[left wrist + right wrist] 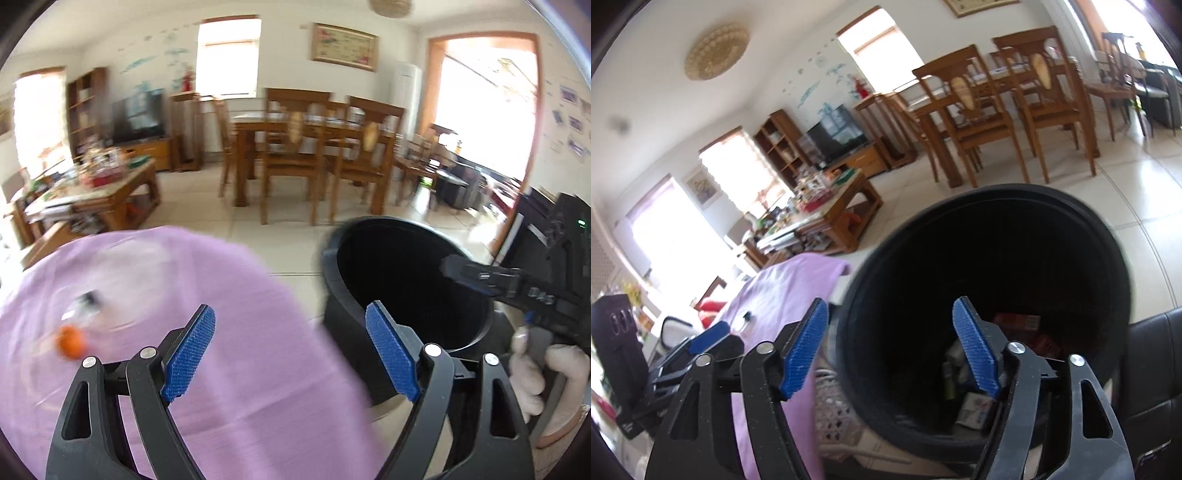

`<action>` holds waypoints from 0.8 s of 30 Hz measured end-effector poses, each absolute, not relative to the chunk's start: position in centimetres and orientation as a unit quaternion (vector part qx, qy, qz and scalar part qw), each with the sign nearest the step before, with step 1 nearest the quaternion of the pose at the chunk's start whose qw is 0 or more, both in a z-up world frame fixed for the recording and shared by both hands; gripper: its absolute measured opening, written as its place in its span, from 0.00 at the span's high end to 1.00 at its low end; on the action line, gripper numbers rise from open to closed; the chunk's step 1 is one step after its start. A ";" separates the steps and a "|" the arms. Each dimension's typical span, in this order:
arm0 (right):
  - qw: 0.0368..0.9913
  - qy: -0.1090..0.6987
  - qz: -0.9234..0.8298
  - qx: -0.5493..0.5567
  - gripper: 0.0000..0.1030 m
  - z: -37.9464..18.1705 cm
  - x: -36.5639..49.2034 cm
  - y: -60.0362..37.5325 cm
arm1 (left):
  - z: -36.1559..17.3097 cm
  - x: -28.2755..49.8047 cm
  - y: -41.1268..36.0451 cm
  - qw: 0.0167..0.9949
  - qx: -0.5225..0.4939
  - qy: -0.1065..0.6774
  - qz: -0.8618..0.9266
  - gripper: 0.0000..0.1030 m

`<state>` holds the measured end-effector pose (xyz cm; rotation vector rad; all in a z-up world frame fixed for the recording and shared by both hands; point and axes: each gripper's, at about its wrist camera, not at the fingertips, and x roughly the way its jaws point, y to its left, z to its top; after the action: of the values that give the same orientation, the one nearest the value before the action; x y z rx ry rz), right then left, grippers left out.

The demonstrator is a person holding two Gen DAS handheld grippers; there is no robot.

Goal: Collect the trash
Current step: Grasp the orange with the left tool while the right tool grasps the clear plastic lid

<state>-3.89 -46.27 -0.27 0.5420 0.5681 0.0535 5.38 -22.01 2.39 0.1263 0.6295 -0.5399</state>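
Black bin (993, 258): a round plastic waste bin with a thick rim, standing just beside the purple cloth; seen from the right wrist its mouth fills the middle of the view.
Trash in the bin (975, 398): small boxes and wrappers lie at the bottom, one reddish packet (1019, 325) against the far wall.
Purple cloth (221, 332): a lilac cover spread over a low surface left of the bin; it looks smeared and blurred in the left wrist view.
Items on the cloth: an orange round thing (71, 341) and a small clear-and-dark object (83, 304), near each other, too blurred to name.
Left gripper (291, 354): jaws spread wide, nothing between the blue pads; one pad over the cloth, the other over the bin's near rim.
Right gripper (890, 354): jaws parted and empty; its right pad sits over the bin's mouth, its left pad over the near rim.
Person's hand (543, 373): a light-gloved hand grips the right gripper's handle beside the bin.
White basket (838, 413): a perforated basket sits low between the cloth and the bin.
Room: a wooden dining table with chairs (314, 147), a cluttered coffee table (96, 184), a television (138, 114).
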 end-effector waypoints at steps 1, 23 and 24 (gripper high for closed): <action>0.924 0.279 0.035 0.258 0.31 0.0 -3.4 -45.0 | 2.4 5.7 -20.4 0.916 0.055 0.308 -0.249 0.19; 0.916 0.361 0.147 0.097 0.31 2.1 11.1 -21.8 | -2.1 15.1 -4.0 0.893 0.004 0.418 -0.166 0.65; 0.913 0.368 0.156 0.083 0.31 1.9 12.1 -20.4 | -1.7 14.9 -3.3 0.899 0.001 0.408 -0.159 0.65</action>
<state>12.11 -20.42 1.87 0.1712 0.7574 0.3204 14.86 -3.33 -1.67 0.0013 0.8451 -0.3283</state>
